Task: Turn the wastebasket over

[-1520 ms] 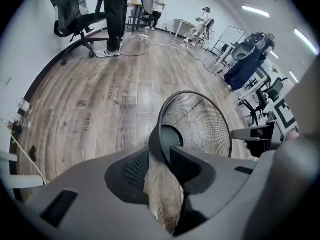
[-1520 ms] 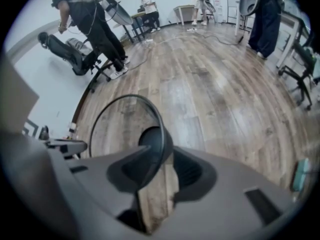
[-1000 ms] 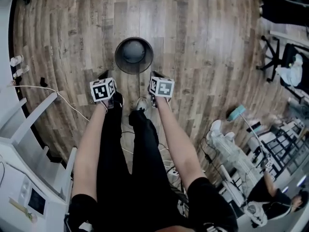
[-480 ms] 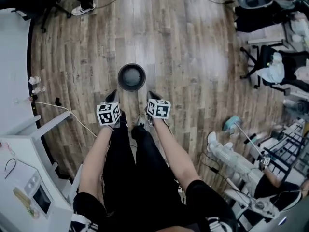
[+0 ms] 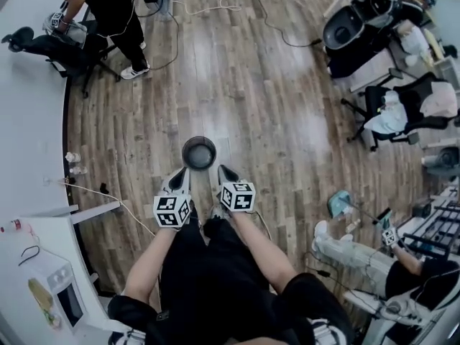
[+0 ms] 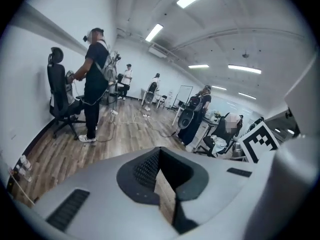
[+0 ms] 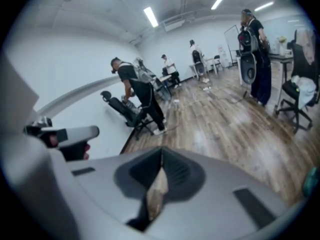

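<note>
Left gripper (image 5: 178, 180), right gripper (image 5: 227, 173) higher; wastebasket (image 5: 199, 153) indistinct

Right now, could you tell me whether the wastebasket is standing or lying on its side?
Standing: the wastebasket shows a full round outline from above. Mouth up or down, cannot tell.
</note>
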Tool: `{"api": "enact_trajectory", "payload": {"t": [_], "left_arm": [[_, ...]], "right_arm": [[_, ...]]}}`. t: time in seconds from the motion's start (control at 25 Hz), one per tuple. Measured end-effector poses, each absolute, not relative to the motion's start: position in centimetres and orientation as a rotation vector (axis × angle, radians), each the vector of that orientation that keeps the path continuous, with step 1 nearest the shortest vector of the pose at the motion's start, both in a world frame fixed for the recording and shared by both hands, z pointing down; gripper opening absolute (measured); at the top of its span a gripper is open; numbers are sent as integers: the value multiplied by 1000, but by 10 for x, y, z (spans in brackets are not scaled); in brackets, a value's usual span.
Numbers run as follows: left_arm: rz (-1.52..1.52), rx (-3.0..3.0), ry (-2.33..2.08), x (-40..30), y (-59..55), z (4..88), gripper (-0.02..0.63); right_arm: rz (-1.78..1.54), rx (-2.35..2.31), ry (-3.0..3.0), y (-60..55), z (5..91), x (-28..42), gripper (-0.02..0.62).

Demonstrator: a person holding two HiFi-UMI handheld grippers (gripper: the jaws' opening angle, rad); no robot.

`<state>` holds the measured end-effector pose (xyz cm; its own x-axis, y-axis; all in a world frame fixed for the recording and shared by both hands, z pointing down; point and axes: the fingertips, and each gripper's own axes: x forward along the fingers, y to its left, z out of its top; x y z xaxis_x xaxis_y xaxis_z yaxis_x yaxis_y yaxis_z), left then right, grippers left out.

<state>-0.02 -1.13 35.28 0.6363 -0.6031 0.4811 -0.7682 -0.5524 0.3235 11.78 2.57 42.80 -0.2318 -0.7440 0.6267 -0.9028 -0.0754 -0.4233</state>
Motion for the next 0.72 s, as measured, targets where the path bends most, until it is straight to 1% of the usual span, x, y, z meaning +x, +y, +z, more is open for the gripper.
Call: {"api": "enact_trajectory", "payload": {"t": [0.16,0.44,0.56,0.72], "left_arm": [[355,2491,-1085,5,7,283,34],[167,2667,-1209,-16,48,183,34],[121,2704,-1252,-26,67,159,34],[76,2723,-1327,-41,92,147,34]], "right_arm": [[1099,1849,-2075,40,363,115,34],[883,1877,-2259,78,268,99,34],[761,1898,-2324,97,233,94,34],[597,1918,-2380,127,200,79,34]]}}
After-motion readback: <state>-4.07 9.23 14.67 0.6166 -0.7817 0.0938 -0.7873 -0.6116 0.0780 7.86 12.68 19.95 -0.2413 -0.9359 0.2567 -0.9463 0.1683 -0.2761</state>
